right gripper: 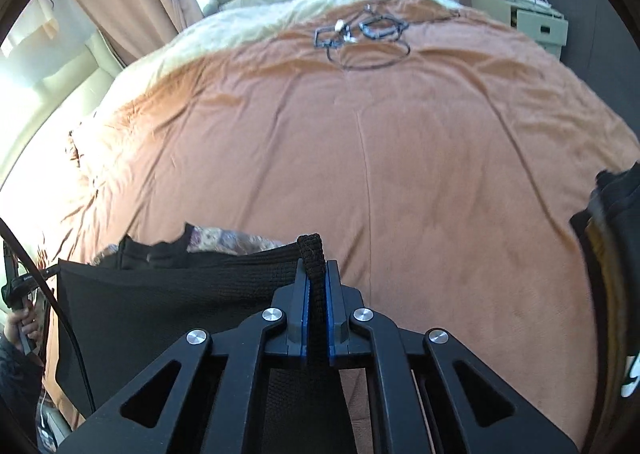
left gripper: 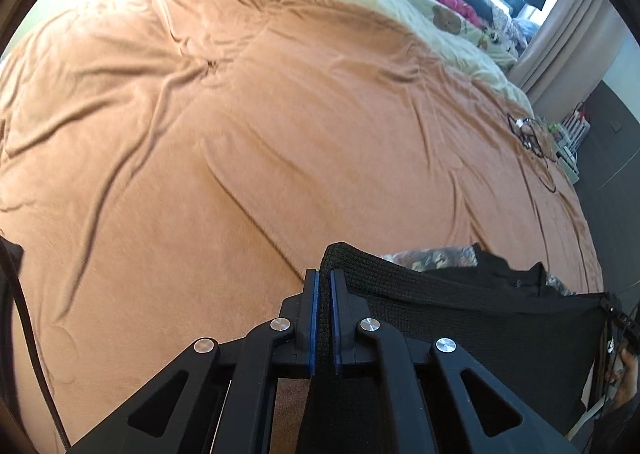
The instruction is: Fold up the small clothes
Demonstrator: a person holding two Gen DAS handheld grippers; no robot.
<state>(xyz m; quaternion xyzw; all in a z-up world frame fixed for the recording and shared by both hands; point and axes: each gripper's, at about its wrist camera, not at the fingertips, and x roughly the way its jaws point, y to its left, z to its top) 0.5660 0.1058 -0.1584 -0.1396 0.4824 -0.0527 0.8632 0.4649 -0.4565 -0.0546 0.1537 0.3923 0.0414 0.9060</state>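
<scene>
Black knit garment (left gripper: 460,314) stretched between left gripper (left gripper: 324,286) and right gripper (right gripper: 317,274), both clamped on its corners (above orange bedspread (left gripper: 240,134)).

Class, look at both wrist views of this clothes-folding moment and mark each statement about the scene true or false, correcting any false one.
1. Both grippers are shut on the black knit garment. True: left gripper, right gripper.
2. The bedspread is blue. False: it is orange-brown.
3. The garment lies flat, untouched. False: its edge is stretched between the two grippers.
4. A tangle of cable lies on the far part of the bed. True.
5. The jaws stand wide open. False: they are closed on fabric.
</scene>
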